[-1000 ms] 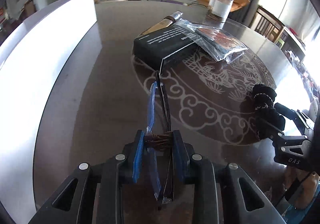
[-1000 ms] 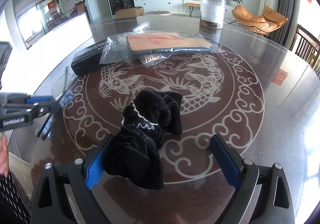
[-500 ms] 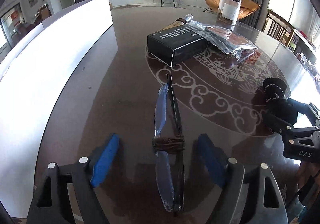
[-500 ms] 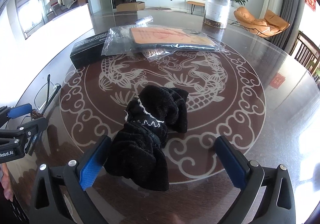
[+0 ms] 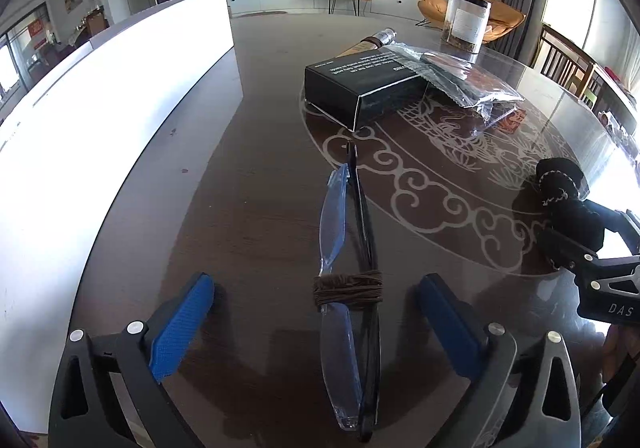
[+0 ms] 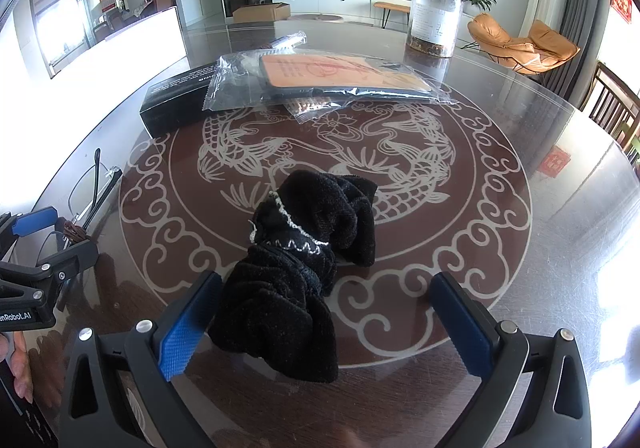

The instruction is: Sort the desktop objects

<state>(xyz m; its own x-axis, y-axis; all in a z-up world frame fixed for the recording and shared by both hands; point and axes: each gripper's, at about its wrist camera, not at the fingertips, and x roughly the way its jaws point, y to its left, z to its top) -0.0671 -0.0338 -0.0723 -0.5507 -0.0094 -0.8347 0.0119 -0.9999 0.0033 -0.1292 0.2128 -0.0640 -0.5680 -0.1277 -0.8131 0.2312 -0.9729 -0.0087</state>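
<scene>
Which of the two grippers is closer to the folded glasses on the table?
Left. The left gripper straddles the folded glasses, pads clear; the right gripper sits off beside them, around the black cloth.

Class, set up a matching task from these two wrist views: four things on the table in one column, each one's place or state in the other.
1 folded glasses
2 black cloth
3 black box
4 clear jar

A under a plastic bag
B upright, far side
C bound with brown cord
D crumpled on the dragon pattern

1-C, 2-D, 3-A, 4-B
</scene>
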